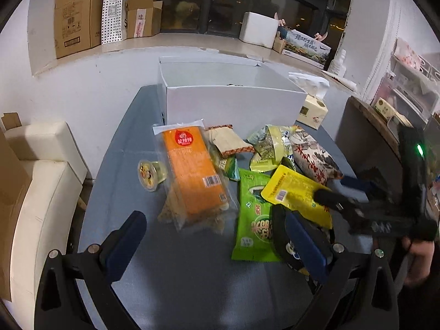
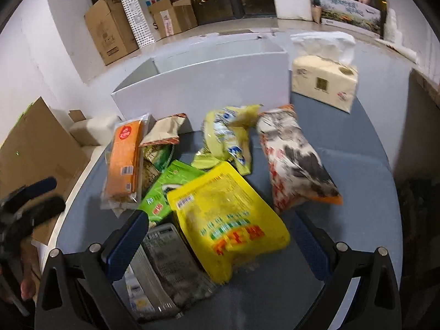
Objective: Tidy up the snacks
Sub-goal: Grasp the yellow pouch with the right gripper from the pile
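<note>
Snack packs lie heaped on the grey-blue table (image 1: 132, 154) before an open white box (image 1: 231, 101): an orange biscuit pack (image 1: 192, 176), a jelly cup (image 1: 150, 174), a green bag (image 1: 254, 220), a yellow bag (image 1: 298, 196), a red-and-grey patterned bag (image 1: 316, 156). My left gripper (image 1: 217, 244) is open, low over the table near the green bag. My right gripper (image 2: 220, 231) is open, its jaws either side of the yellow bag (image 2: 228, 220); the bag looks blurred. The right gripper also shows in the left wrist view (image 1: 338, 192).
A tissue pack (image 2: 324, 82) stands right of the white box (image 2: 203, 82). A dark flat pack (image 2: 170, 269) lies under the yellow bag. A cream sofa (image 1: 41, 192) is left of the table. Cardboard boxes (image 1: 77, 13) line the window sill.
</note>
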A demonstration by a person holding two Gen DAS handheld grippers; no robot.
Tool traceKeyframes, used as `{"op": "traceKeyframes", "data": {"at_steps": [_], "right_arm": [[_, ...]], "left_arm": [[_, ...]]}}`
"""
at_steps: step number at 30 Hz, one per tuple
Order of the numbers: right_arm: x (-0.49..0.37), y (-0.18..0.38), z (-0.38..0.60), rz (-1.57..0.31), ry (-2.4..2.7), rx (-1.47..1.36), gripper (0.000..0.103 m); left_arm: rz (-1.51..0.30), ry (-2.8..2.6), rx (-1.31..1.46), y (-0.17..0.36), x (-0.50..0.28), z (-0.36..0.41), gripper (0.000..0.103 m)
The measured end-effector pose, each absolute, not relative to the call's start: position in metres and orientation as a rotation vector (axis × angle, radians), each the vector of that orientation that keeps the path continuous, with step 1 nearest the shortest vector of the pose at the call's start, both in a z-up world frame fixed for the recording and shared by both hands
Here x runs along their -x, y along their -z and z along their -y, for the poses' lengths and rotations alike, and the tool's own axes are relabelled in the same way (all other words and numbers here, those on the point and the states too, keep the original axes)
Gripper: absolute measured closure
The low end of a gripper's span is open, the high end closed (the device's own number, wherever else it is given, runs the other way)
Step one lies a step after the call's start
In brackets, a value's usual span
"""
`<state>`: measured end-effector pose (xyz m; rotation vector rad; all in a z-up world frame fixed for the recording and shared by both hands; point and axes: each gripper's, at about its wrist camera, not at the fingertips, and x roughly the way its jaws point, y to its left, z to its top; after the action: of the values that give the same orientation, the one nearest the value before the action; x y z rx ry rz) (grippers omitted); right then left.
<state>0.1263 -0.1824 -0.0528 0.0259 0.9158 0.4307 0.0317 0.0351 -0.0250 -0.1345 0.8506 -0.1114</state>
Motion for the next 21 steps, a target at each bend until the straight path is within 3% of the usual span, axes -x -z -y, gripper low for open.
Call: {"op": "traceKeyframes", "data": {"at_steps": [16, 17, 18, 19, 21], "right_arm": [[-0.243, 0.083, 0.127, -1.089, -0.369, 0.112, 0.000], [-0.245, 0.085, 0.126, -1.101, -0.374, 0.111, 0.005], [-0.247, 0.089, 0.124, -1.117, -0.373, 0.118, 0.026], [-0.248, 0.092, 0.122, -1.126, -0.347, 0.150, 0.038], [-0.243, 0.091, 0.123, -1.102, -0.355, 0.159, 0.041]], "left_arm": [[-0.940, 0.069, 0.135, 0.049, -0.048, -0.040, 0.000], [-0.946, 0.067, 0.138, 0.050, -0.050, -0.041, 0.000], [-0.950, 0.062, 0.138, 0.051, -0.051, -0.042, 0.000], [-0.952, 0.059, 0.137, 0.052, -0.052, -0.042, 0.000], [-0.956, 0.055, 0.139, 0.055, -0.053, -0.044, 0.000]]}}
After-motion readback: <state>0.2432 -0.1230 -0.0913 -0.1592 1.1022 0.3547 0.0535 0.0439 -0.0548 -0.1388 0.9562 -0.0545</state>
